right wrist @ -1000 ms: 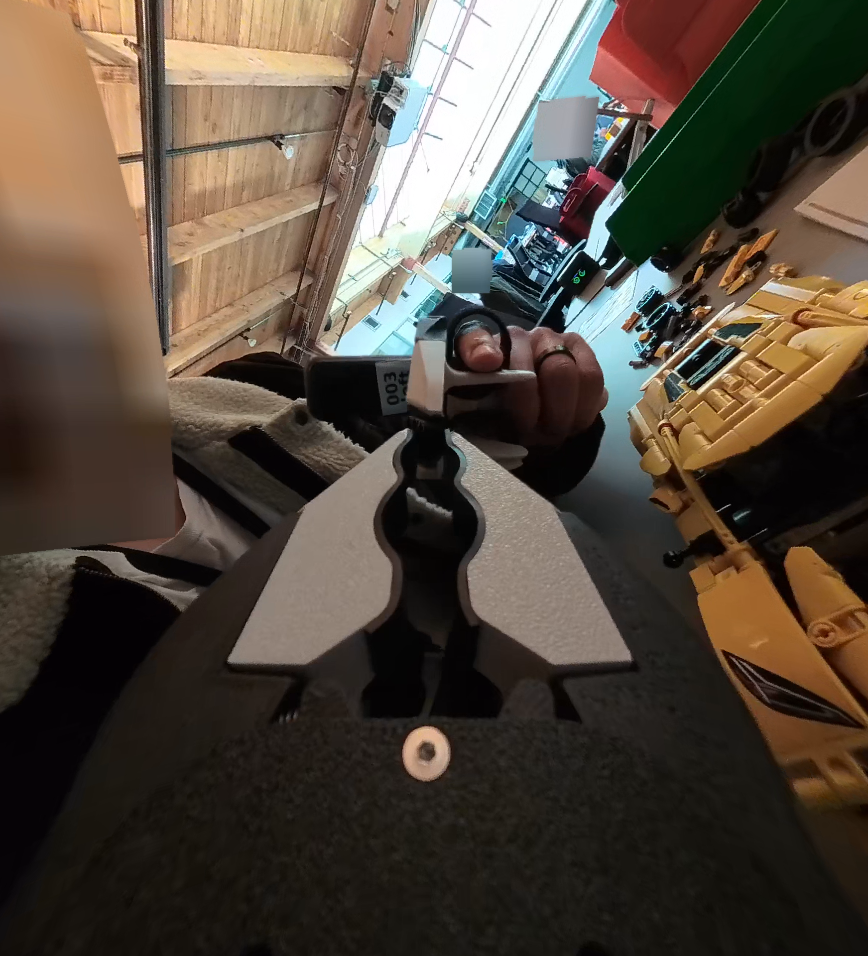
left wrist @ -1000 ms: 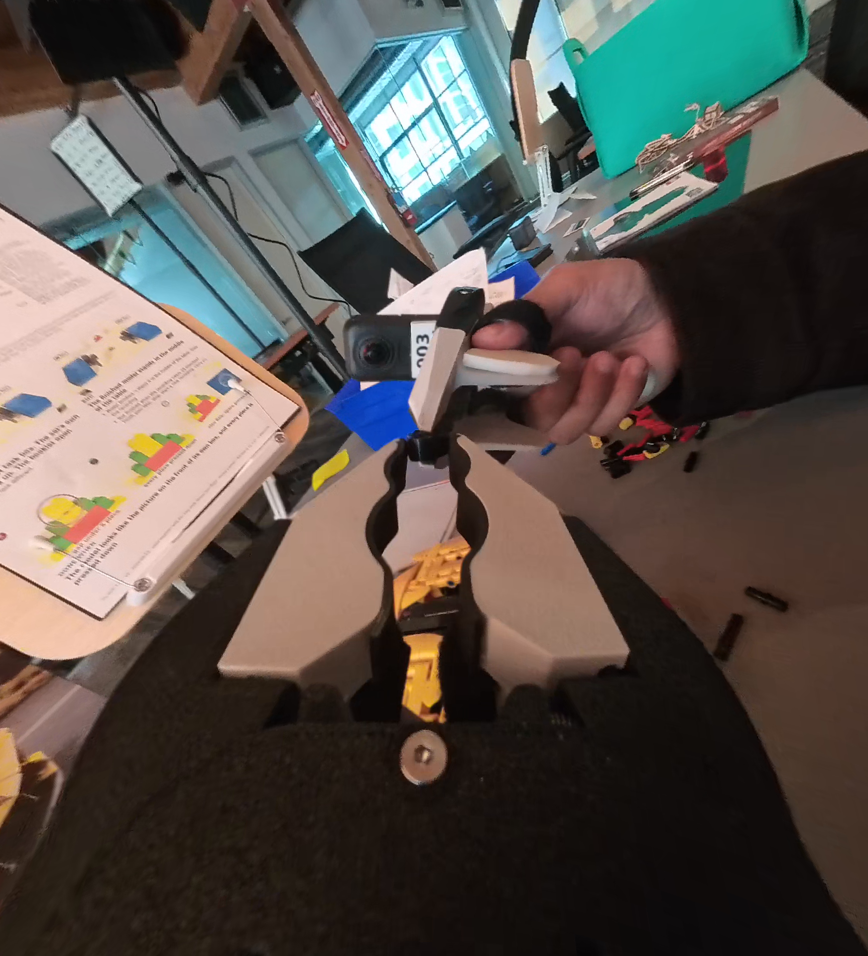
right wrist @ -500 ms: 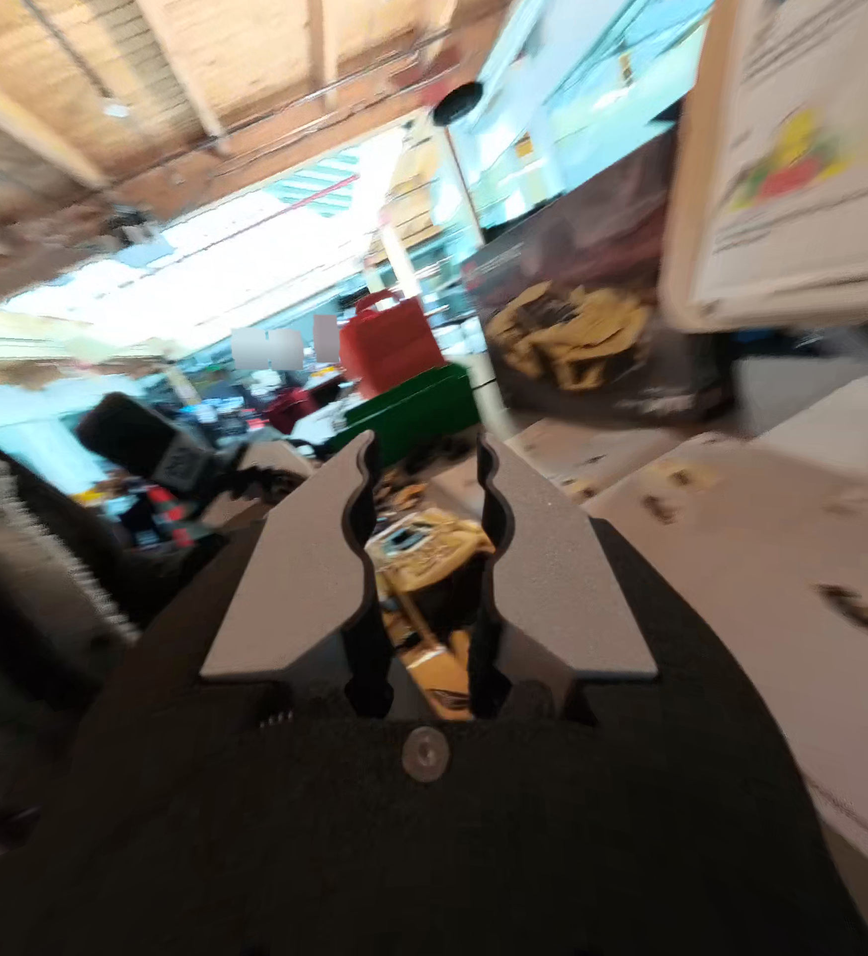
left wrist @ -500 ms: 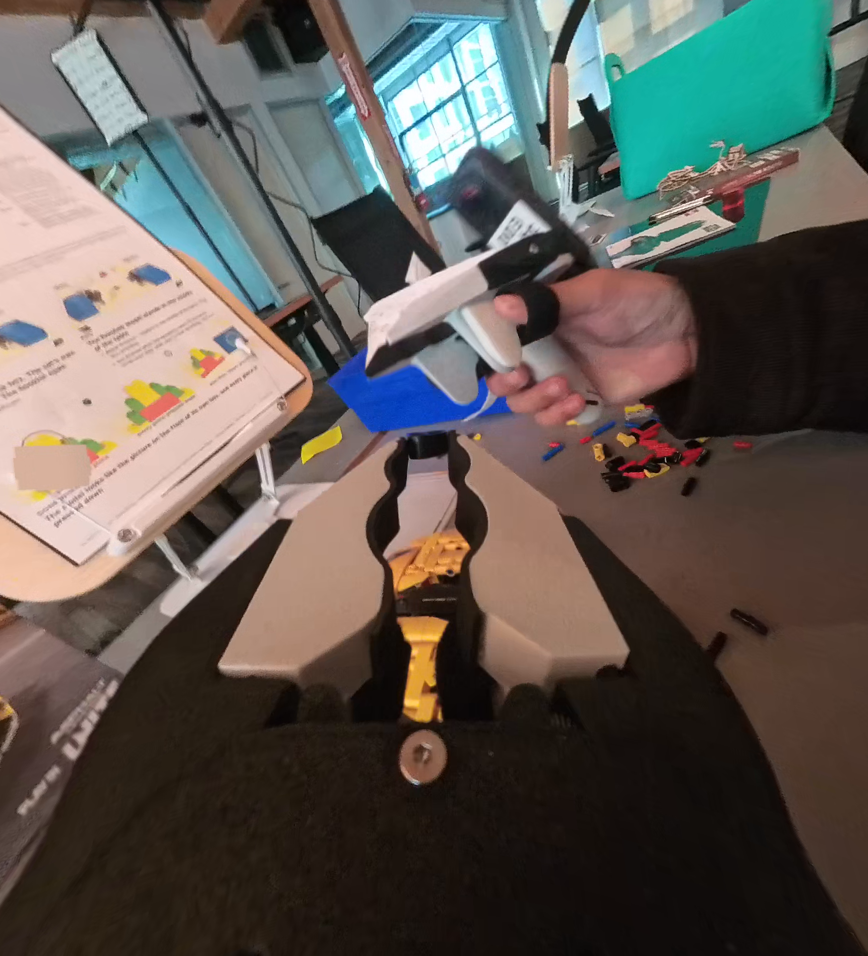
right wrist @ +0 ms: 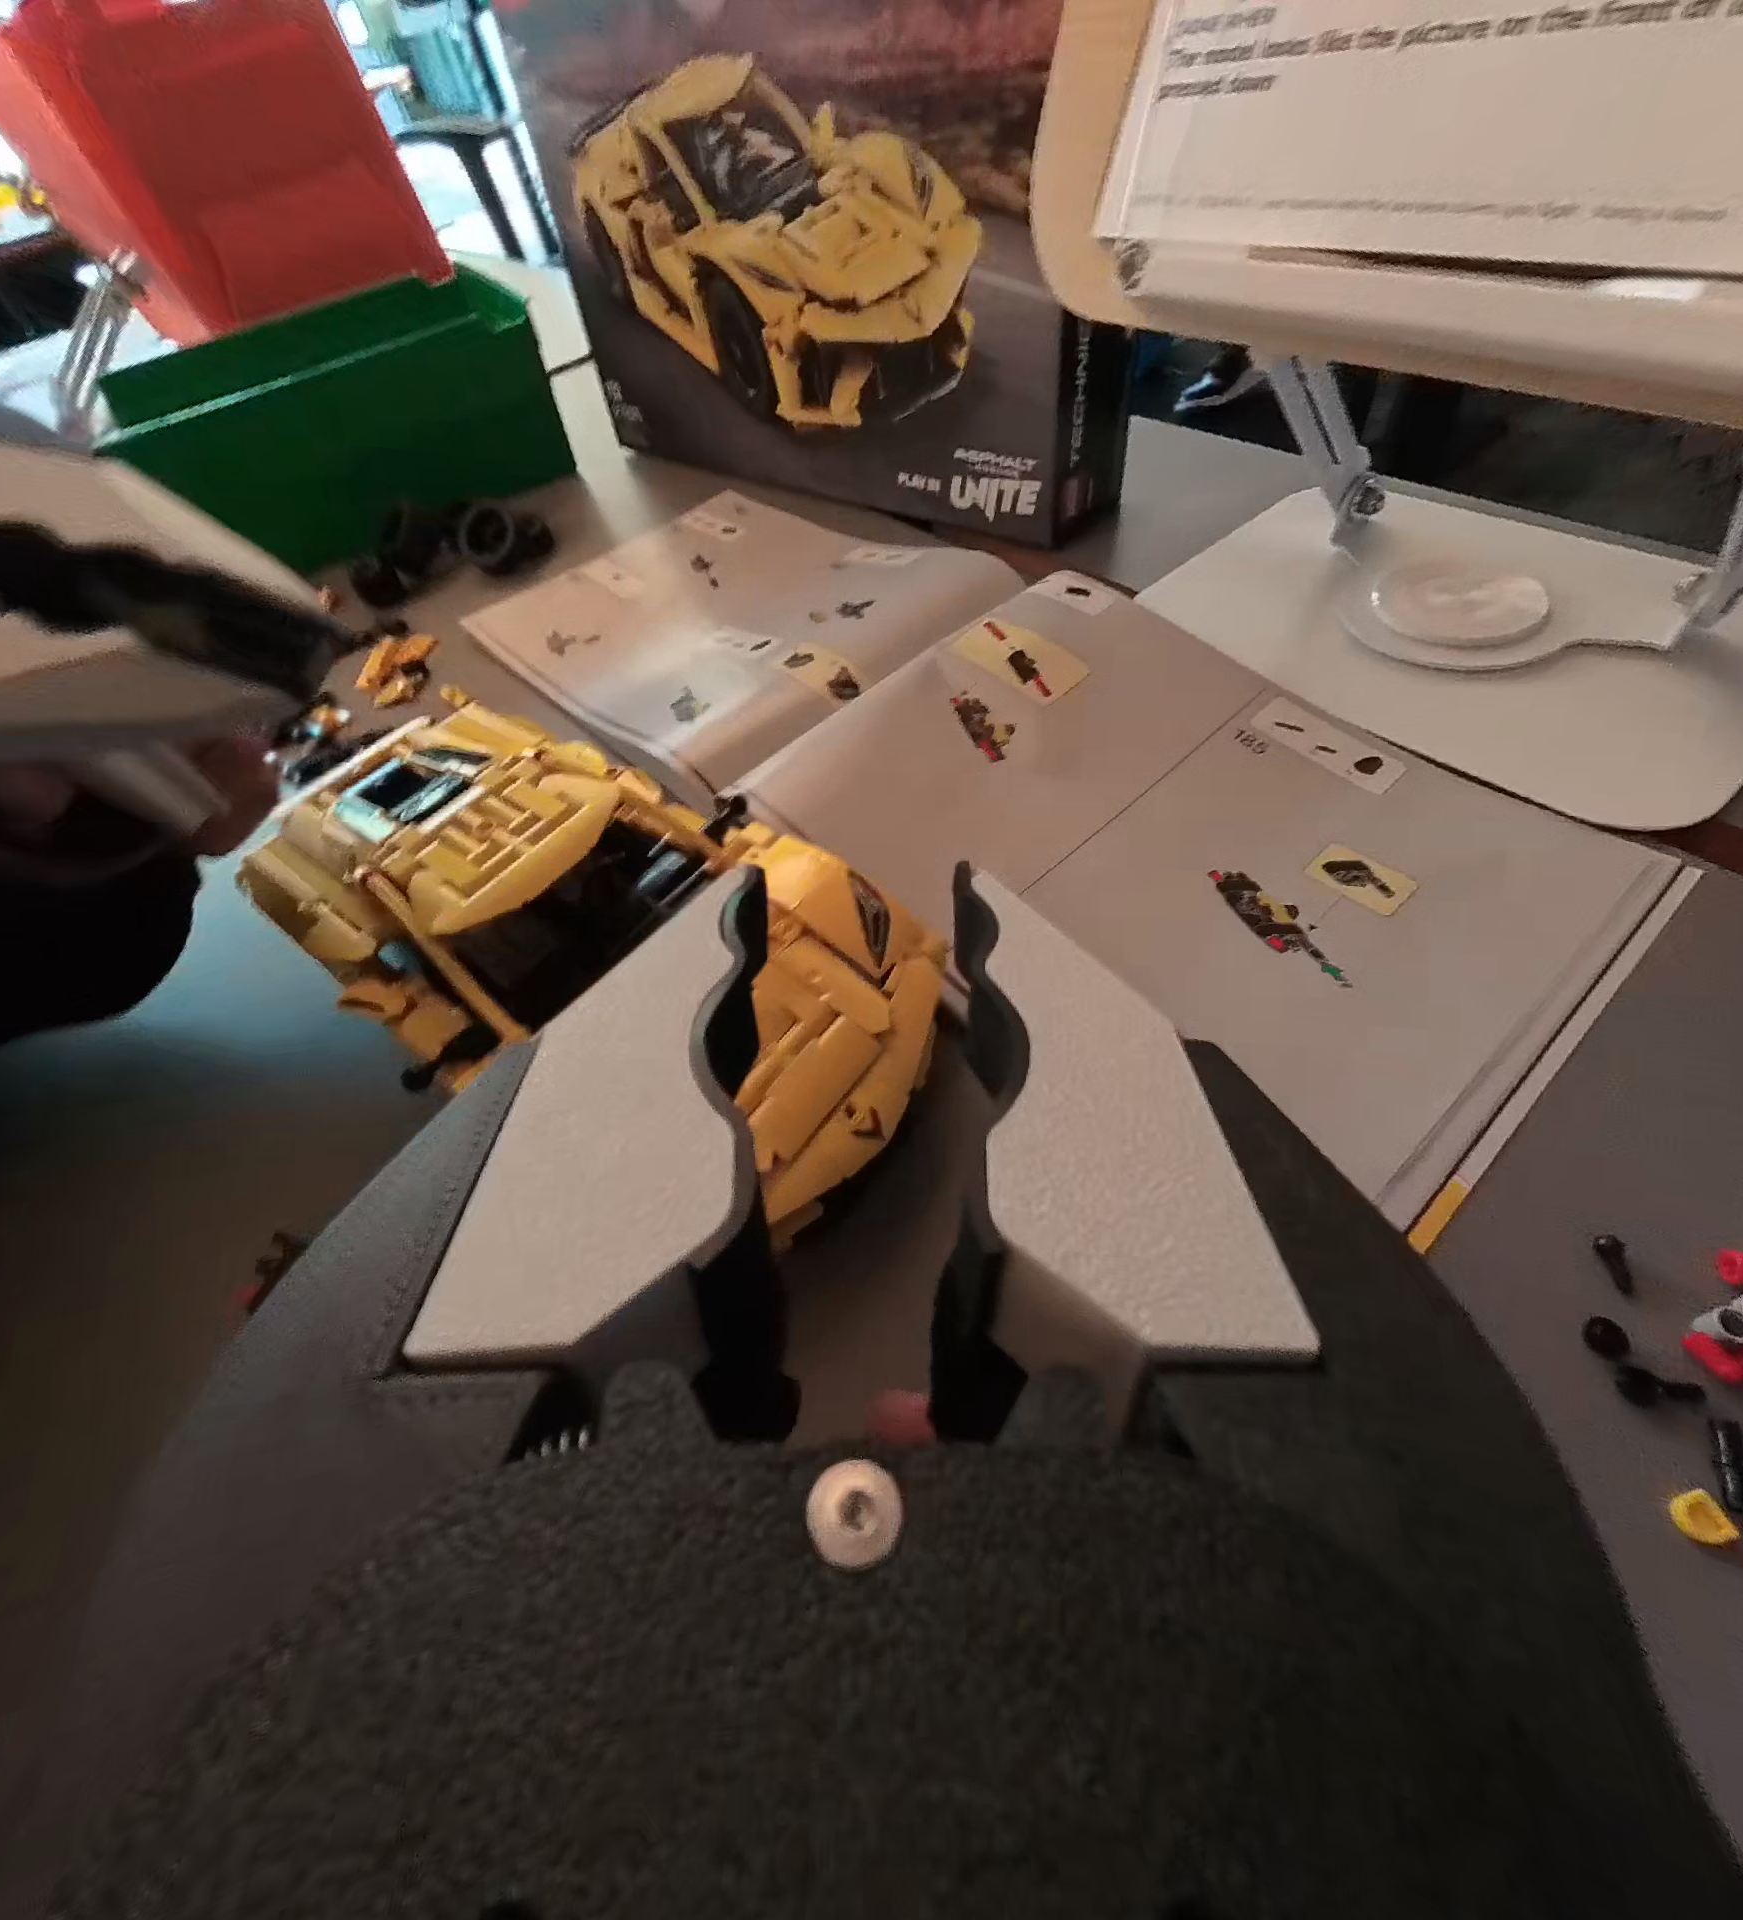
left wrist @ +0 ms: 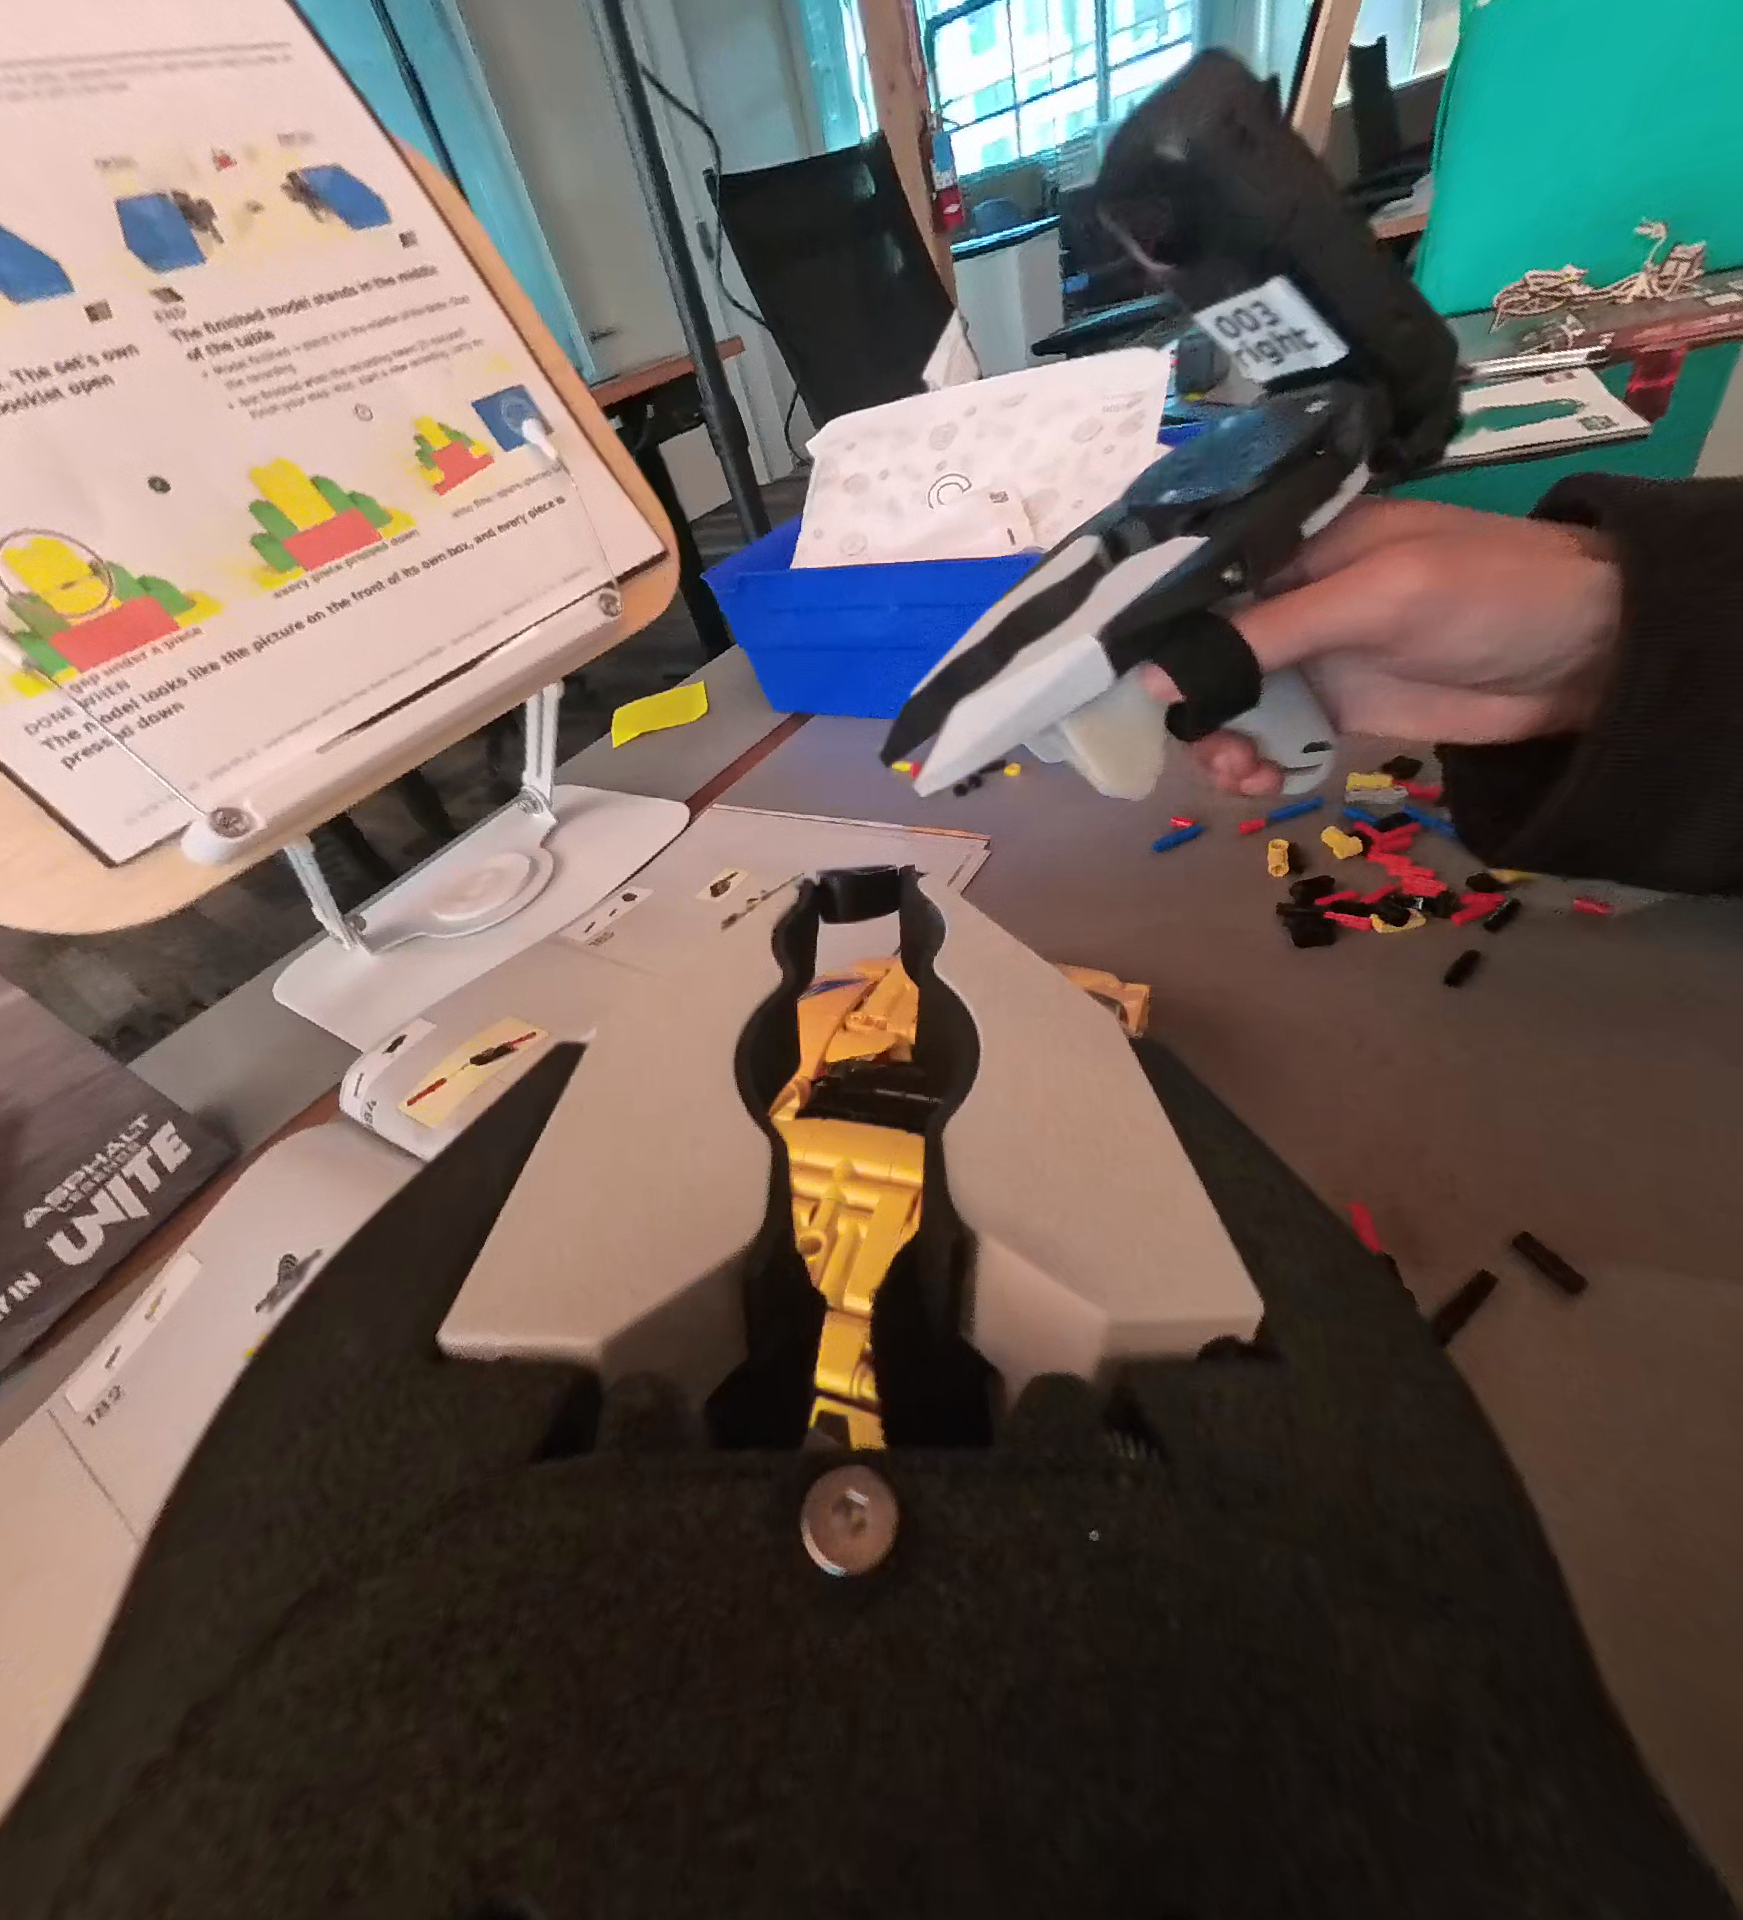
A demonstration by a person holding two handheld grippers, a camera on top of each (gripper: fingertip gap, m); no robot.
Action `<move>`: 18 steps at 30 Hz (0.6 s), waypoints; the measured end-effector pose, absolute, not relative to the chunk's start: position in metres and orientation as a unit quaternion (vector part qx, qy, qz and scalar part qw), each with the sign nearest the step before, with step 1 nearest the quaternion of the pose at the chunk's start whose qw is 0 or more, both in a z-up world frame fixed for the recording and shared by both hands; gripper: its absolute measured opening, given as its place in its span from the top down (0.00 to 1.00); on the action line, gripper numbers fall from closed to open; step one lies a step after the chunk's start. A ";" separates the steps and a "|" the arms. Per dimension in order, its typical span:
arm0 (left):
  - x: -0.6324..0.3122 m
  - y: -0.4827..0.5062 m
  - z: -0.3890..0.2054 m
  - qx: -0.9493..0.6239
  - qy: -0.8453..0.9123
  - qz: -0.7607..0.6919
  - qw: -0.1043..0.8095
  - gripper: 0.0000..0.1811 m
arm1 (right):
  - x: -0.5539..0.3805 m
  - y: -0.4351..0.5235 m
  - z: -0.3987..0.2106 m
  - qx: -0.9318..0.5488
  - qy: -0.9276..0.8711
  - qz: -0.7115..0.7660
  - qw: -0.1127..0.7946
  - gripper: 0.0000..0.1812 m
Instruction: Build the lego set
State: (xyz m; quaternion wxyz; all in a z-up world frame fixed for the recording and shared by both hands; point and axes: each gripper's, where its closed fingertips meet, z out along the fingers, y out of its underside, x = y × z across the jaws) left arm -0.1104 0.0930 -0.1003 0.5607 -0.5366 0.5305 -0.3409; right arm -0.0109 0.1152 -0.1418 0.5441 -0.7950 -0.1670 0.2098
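Note:
My left gripper [left wrist: 859,883] is shut on a small black lego piece [left wrist: 859,902] pinched at its tips, above the table. Through its gap I see the yellow lego car [left wrist: 851,1164] below. In the right wrist view the car [right wrist: 534,883] stands on the grey table beside an open instruction booklet [right wrist: 1106,831]. My right gripper [right wrist: 859,894] is open and empty, hovering over the car's front end. It also shows in the left wrist view [left wrist: 914,764], held by a hand at the upper right. The left gripper shows blurred at the left of the right wrist view [right wrist: 316,644].
Loose red, black and yellow pieces lie to the right [right wrist: 1729,1340] [left wrist: 1366,883]. The set's box [right wrist: 846,260], a green bin [right wrist: 327,416] and black tyres [right wrist: 493,535] stand behind the car. A sheet on a white stand [left wrist: 223,416] and a blue bin [left wrist: 846,623] are farther back.
My right gripper swung from pointing up at the left gripper down over the car, and its jaws opened. My left gripper tilted down toward the table, still pinching the black piece.

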 end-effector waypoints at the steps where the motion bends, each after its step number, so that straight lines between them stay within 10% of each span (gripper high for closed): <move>1: -0.111 0.095 -0.101 -0.540 0.530 -0.342 0.557 0.92 | -0.013 0.109 -0.143 -0.795 -0.180 0.205 0.543 0.81; 18: -0.112 0.090 -0.116 -0.538 0.566 -0.307 0.544 0.92 | -0.113 -0.048 -0.220 -0.873 -0.252 0.166 0.383 0.91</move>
